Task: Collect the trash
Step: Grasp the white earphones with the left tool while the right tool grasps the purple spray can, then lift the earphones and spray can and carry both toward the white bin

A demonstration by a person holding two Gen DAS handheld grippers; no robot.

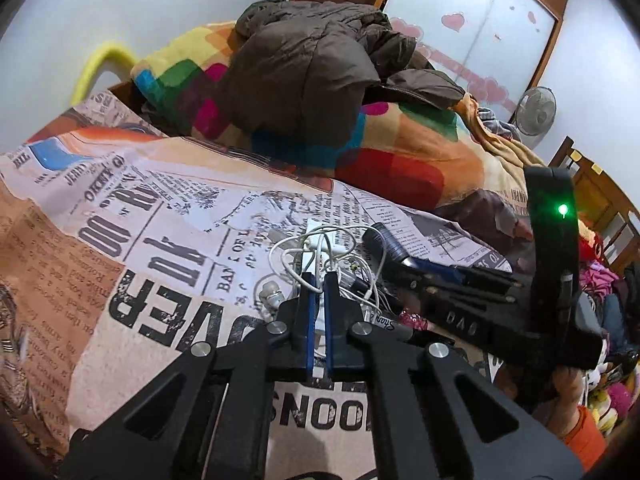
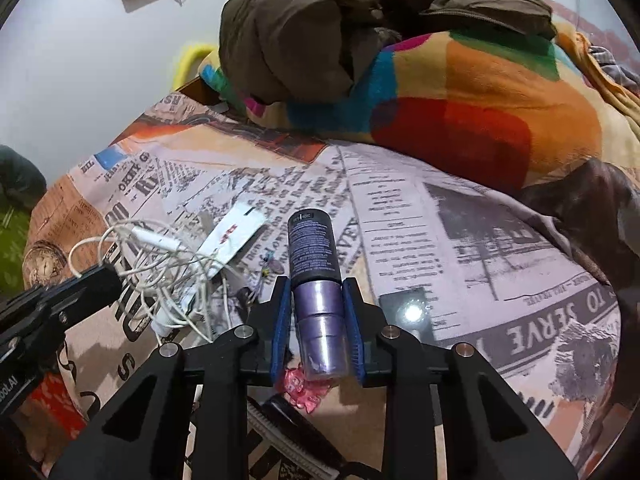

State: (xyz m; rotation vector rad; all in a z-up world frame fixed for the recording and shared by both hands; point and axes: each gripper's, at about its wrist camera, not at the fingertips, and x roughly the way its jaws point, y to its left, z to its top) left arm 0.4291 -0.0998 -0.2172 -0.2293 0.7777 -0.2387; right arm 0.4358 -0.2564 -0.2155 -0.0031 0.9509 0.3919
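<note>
I have both picks made on the bed: my left gripper (image 1: 319,280) pinches the white cable (image 1: 320,246), my right gripper (image 2: 317,296) clamps the bottle (image 2: 314,264). Next, I'd lift both clear.

- Newspaper-print bedsheet (image 1: 168,216), left wrist view, upside-down big black letters: "VER" near middle, "SNOO" at bottom edge, "BANK OF L" in smaller type beside tangle of white cable.
- Same bedsheet (image 2: 460,240), right wrist view: "TO SERVE" in bold toward right edge; small column print unreadable.
- Black marker (image 1: 394,326) lying on sheet: script "Sharpie", only partly legible.
- Right gripper (image 1: 404,258) body, left wrist view: raised letters reading "DAO", seen reversed.
- Left gripper (image 2: 108,280) body at left edge, right wrist view: white "ool.AI", start cut off.
- Dark spray can (image 2: 314,250): label print too small to read.
</note>
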